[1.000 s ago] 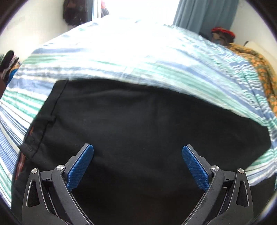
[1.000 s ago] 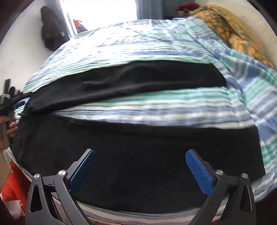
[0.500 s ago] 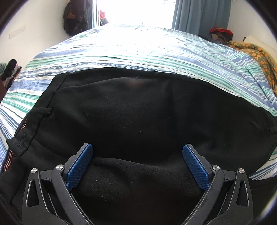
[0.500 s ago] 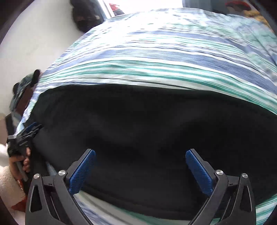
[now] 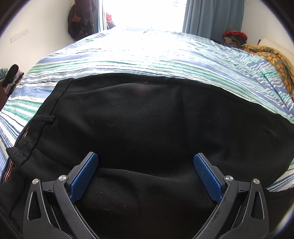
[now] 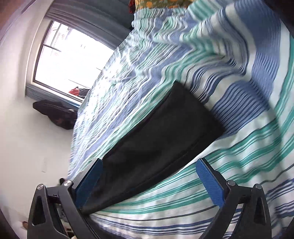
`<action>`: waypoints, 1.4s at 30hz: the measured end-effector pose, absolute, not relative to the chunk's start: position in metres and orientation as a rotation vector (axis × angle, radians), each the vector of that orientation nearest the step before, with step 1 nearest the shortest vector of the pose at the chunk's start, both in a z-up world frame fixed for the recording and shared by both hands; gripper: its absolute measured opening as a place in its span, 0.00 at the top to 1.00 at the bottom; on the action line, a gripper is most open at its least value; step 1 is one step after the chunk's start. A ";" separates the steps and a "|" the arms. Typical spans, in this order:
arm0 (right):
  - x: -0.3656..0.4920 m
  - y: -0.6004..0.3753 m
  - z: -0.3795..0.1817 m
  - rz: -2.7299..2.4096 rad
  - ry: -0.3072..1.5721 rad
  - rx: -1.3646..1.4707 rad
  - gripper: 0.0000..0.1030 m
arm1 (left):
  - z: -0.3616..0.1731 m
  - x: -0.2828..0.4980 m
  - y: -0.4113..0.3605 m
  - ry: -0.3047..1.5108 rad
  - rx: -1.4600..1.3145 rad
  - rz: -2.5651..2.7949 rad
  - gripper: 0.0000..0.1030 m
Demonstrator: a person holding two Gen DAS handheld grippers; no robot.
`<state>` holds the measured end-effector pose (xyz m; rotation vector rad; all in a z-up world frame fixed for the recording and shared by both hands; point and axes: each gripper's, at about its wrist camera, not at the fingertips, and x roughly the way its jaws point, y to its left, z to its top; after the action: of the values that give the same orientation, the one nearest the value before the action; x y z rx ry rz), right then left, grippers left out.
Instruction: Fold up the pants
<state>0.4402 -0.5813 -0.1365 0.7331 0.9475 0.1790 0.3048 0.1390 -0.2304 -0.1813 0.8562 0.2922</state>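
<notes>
Black pants [image 5: 147, 125] lie flat on a striped bedspread [image 5: 139, 57], waistband and a belt loop [image 5: 44, 118] at the left. My left gripper [image 5: 146, 163] is open, close above the near part of the pants, holding nothing. In the right wrist view the scene is tilted sideways and blurred. A pant leg [image 6: 165, 137] stretches away diagonally across the striped bedspread [image 6: 229, 174]. My right gripper [image 6: 148, 171] is open and empty, its left finger over the leg's near part.
An orange patterned blanket [image 5: 275, 62] lies at the bed's right side. Dark clothes [image 5: 80, 18] hang on the far wall beside a bright window [image 6: 69, 55]. Blue curtains [image 5: 211, 16] hang at the back. More clothes [image 5: 11, 77] pile at the left.
My left gripper barely moved; the pants settled flat. My right gripper swung away from the wide black cloth and rolled sideways, now facing along one leg.
</notes>
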 end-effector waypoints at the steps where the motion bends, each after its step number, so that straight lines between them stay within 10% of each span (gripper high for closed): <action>1: 0.446 -0.576 -0.145 0.132 0.969 0.706 0.02 | -0.230 0.305 0.139 0.857 -0.180 0.294 0.01; 7: 0.461 -0.609 -0.165 -0.142 0.803 0.867 0.13 | -0.230 0.305 0.138 0.855 -0.179 0.294 0.01; 9: 0.470 -0.604 -0.162 -0.135 0.809 0.831 0.75 | -0.230 0.304 0.139 0.854 -0.180 0.293 0.01; 10: 0.475 -0.598 -0.156 -0.127 0.815 0.789 0.83 | -0.230 0.304 0.138 0.854 -0.180 0.294 0.01; 18: 0.360 -0.458 -0.040 0.421 0.782 -0.024 0.86 | -0.230 0.305 0.138 0.856 -0.177 0.296 0.01; 23: 0.239 -0.492 -0.062 0.307 0.840 -0.087 0.84 | -0.231 0.307 0.137 0.862 -0.165 0.307 0.01; 28: 0.224 -0.576 -0.128 -0.180 1.014 -0.080 0.56 | -0.227 0.312 0.132 0.905 -0.128 0.338 0.01; 42: 0.132 -0.416 -0.021 -0.202 0.559 -0.200 0.09 | -0.166 0.182 0.096 0.928 -0.262 0.204 0.01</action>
<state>0.1323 -0.4161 -0.0208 -0.2002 0.5586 -0.2023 0.1823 0.0963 -0.1663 -0.2624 0.9284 0.2038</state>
